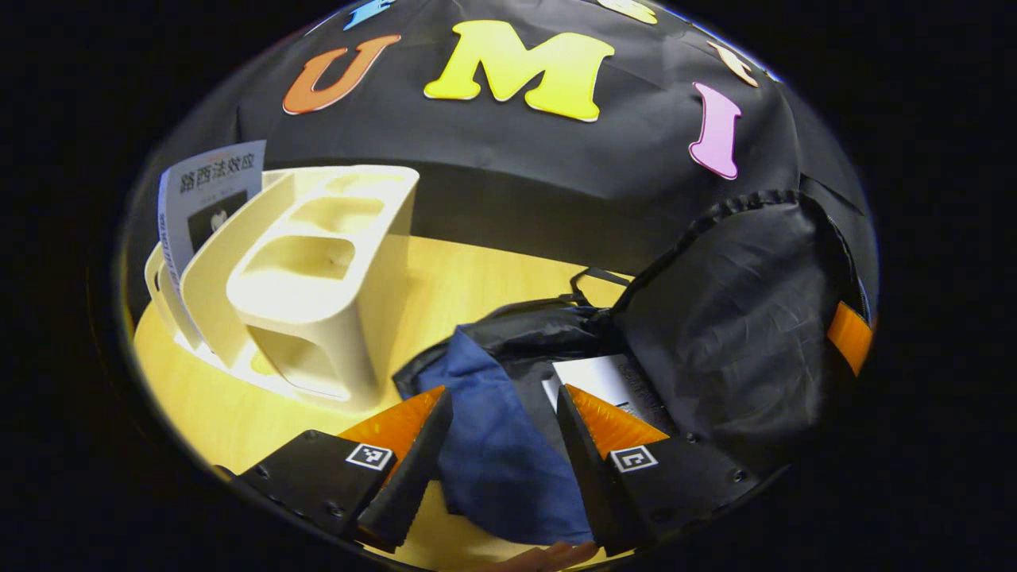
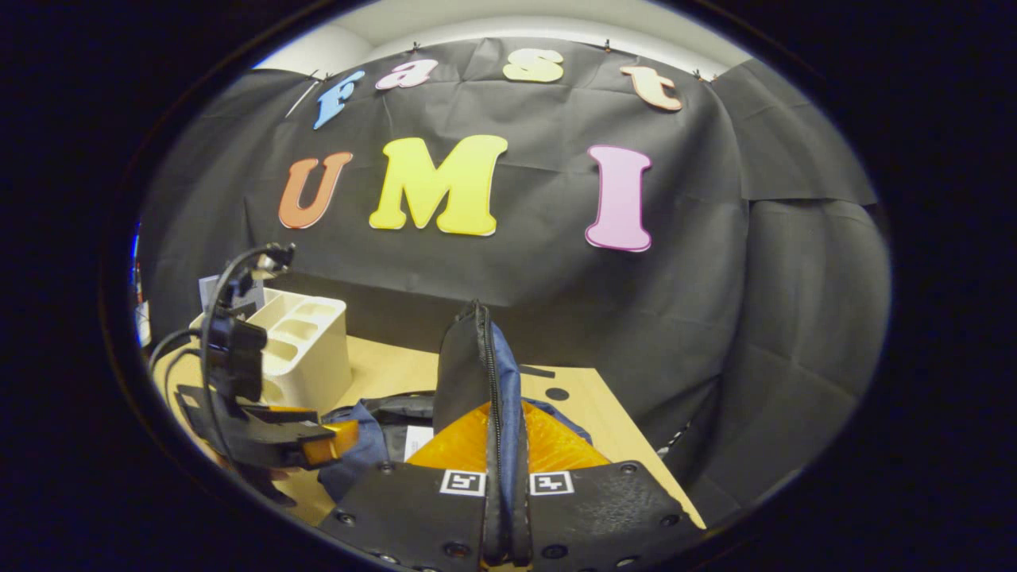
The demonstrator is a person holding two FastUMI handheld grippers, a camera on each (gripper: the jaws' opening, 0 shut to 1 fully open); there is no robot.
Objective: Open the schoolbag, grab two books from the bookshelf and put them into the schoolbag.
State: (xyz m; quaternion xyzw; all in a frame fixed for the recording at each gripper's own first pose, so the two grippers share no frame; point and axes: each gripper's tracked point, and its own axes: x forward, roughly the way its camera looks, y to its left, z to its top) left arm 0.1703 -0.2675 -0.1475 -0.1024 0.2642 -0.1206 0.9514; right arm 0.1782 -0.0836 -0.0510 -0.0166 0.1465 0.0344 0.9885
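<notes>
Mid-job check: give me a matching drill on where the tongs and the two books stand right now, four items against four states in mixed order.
Column one:
1. left tongs
2. right tongs
3. grey-covered book
4. white book

Column two:
A. standing in the bookshelf
B. open, over the blue fabric of the schoolbag
C. lying inside the open schoolbag
D. shut on the zippered flap, holding it up

Pairs: 1-B, 2-D, 3-A, 4-C
</notes>
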